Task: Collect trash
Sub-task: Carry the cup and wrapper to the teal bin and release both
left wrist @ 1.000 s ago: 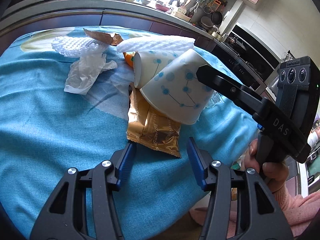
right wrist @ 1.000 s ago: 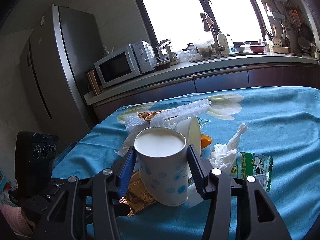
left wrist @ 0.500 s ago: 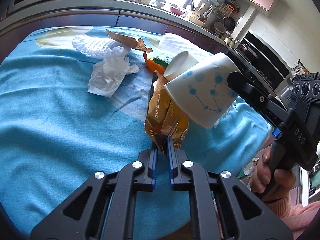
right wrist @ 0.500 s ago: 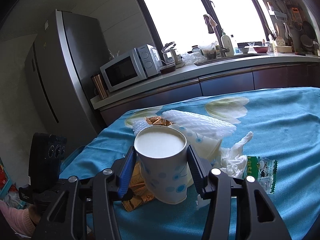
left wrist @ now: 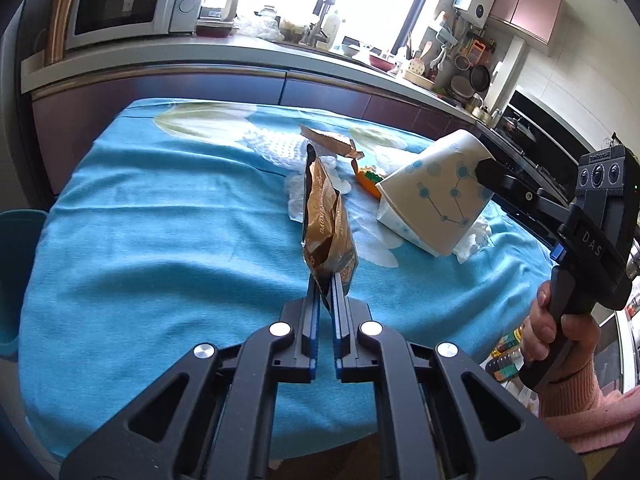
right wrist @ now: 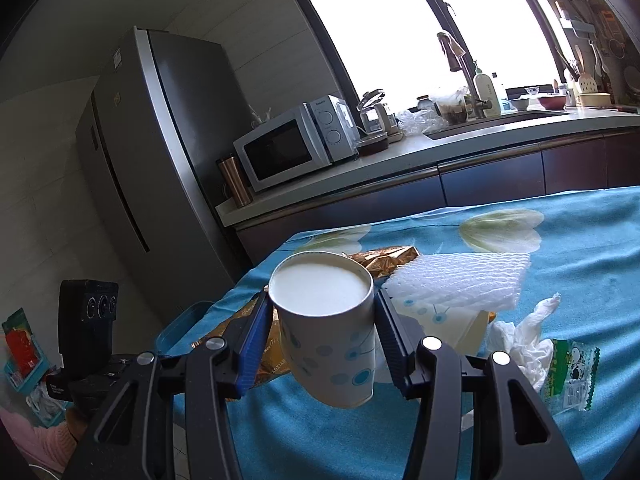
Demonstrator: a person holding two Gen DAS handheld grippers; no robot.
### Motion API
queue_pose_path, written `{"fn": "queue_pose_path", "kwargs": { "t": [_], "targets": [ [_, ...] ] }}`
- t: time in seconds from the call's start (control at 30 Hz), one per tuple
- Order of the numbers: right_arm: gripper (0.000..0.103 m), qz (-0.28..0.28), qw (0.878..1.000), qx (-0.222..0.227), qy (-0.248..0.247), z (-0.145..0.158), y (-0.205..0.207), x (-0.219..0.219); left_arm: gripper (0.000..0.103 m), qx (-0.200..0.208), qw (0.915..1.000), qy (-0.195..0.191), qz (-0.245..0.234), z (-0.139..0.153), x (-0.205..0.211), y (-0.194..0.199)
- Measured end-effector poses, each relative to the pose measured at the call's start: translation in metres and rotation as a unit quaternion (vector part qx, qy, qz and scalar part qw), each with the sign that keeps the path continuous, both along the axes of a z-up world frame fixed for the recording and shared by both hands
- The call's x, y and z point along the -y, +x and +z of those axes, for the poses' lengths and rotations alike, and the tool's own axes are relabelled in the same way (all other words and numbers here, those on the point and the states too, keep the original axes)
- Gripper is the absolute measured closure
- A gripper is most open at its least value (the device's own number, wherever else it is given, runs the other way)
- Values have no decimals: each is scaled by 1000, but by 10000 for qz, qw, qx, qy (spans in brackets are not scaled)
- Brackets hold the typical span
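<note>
My left gripper point(left wrist: 326, 286) is shut on the bottom edge of a gold snack wrapper point(left wrist: 326, 224) and holds it upright above the blue tablecloth point(left wrist: 160, 240). My right gripper point(right wrist: 320, 312) is shut on a white paper cup with blue dots point(right wrist: 328, 328), lifted off the table; the cup also shows in the left wrist view point(left wrist: 436, 200) at the right. More trash lies behind: a second paper cup point(right wrist: 448, 320), white foam netting point(right wrist: 456, 280), a crumpled tissue point(right wrist: 524, 340), a green snack packet point(right wrist: 572, 376) and an orange wrapper point(left wrist: 370, 180).
A teal bin point(left wrist: 16, 272) stands at the table's left edge. A kitchen counter point(left wrist: 240, 64) with a microwave point(left wrist: 120, 0) runs behind the table. A tall fridge point(right wrist: 160, 160) stands at the left. A stove point(left wrist: 520, 128) is at the far right.
My left gripper closed on the gold wrapper and lifted it upright off the cloth. My right gripper raised the dotted cup and drew it back from the trash pile.
</note>
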State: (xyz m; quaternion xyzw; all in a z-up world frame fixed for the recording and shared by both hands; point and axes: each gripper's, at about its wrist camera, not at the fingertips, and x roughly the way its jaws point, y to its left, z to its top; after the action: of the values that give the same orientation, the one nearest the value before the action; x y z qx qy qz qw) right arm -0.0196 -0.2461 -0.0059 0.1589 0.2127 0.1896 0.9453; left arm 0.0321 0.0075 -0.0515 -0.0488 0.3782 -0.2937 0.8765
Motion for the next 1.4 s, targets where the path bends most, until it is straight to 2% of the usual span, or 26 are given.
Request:
{"fn": "queue_pose_path", "kwargs": {
  "t": [0.17, 0.37, 0.63, 0.83, 1.03, 1.4],
  "targets": [
    [53, 374, 9993, 56, -21, 9, 14, -27, 97, 189, 9991, -51, 376, 14, -39, -7],
    [53, 964, 9953, 58, 4, 19, 36, -71, 97, 308, 9931, -122, 1122, 24, -103, -12],
    [53, 1838, 9829, 22, -89, 26, 73, -149, 97, 364, 9723, -31, 2310, 29, -193, -15],
    [53, 2304, 9728, -119, -190, 24, 101, -203, 97, 265, 9557, 107, 2930, 21, -250, -10],
    [53, 2606, 9646, -365, -196, 15, 125, -250, 97, 85, 9435, 182, 3307, 4, -285, -2],
    [53, 2810, 9541, -1007, -242, -11, 162, -324, 97, -226, 9314, 328, 3619, -24, -310, 24]
  ]
}}
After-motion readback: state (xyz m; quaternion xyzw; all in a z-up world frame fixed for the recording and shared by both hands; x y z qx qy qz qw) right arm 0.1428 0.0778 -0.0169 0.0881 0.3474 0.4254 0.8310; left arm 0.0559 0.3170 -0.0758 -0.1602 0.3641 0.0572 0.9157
